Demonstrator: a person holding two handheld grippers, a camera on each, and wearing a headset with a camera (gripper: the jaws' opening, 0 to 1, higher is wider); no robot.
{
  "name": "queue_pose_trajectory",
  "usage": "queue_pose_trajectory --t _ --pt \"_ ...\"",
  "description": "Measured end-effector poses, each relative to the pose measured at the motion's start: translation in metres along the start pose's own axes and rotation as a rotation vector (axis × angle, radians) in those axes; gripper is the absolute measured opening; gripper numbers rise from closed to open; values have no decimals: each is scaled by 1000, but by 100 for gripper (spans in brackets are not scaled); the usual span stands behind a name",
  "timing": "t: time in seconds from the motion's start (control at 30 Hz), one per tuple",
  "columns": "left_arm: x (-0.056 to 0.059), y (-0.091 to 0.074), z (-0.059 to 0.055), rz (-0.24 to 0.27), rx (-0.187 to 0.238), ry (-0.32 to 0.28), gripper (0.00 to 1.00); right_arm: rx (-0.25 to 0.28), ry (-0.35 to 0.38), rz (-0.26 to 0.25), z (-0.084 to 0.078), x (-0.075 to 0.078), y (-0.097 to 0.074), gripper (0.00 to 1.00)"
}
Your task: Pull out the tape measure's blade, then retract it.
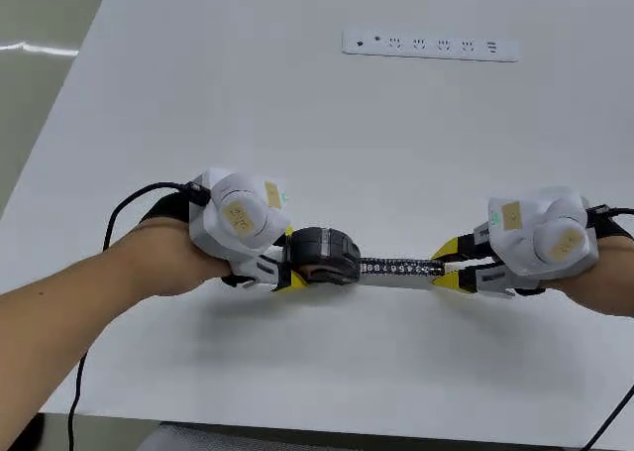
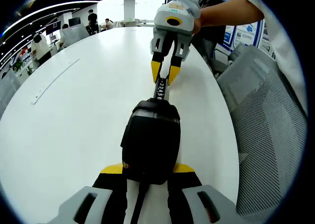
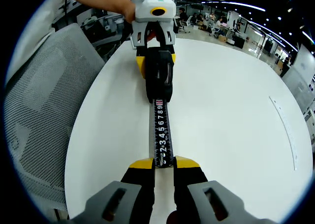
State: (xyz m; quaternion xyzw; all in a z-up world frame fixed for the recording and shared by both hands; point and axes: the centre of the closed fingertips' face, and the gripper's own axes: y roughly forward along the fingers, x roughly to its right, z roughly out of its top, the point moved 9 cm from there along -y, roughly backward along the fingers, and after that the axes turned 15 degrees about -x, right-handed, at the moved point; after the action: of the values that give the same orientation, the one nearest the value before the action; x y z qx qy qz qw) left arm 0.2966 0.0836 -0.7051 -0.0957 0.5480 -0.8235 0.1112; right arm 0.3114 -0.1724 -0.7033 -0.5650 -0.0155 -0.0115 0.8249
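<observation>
A black tape measure case (image 1: 324,255) lies on the white table, held between the yellow-tipped jaws of my left gripper (image 1: 287,263). In the left gripper view the case (image 2: 150,140) sits squarely in my left gripper (image 2: 147,169). A short length of blade (image 1: 399,269) with black numbers runs from the case to my right gripper (image 1: 446,265), which is shut on the blade's end. From the right gripper view the blade (image 3: 162,133) stretches from my right gripper (image 3: 163,162) to the case (image 3: 158,76).
A white power strip (image 1: 431,46) lies flat at the far side of the white table (image 1: 297,124). A grey mesh chair (image 2: 266,125) stands beside the table's near edge. A black cable (image 1: 119,218) trails from the left gripper.
</observation>
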Motion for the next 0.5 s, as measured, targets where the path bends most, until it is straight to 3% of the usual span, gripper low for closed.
queue_pose_trajectory --t 0.5 --pt "0 1 2 -1 3 -6 28 -30 25 -3 -22 3 -10 9"
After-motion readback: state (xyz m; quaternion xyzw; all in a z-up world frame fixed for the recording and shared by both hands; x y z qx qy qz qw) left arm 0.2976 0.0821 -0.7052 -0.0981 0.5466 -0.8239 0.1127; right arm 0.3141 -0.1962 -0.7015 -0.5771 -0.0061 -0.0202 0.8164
